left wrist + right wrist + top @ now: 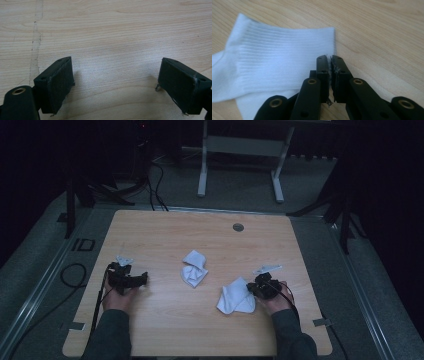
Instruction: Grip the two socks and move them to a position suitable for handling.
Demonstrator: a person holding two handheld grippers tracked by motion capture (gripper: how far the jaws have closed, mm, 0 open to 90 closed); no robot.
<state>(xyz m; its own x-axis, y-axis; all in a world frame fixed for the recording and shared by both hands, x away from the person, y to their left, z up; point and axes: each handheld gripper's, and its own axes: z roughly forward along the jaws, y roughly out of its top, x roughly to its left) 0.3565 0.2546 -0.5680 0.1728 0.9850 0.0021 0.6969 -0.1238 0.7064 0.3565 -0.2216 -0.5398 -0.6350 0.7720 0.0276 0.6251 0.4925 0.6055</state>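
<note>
On the table (165, 335), one sock (235, 297) lies near the right, just left of the right gripper (261, 287). In the right gripper view that gripper (329, 67) sits over the sock's (274, 67) right edge. A second sock (194, 268) lies at the middle, farther back. The left gripper (131, 279) is on the left side, well apart from both socks; its own view has the gripper (116, 82) over bare table (112, 30). A round hole (238, 227) sits at the table's far edge.
</note>
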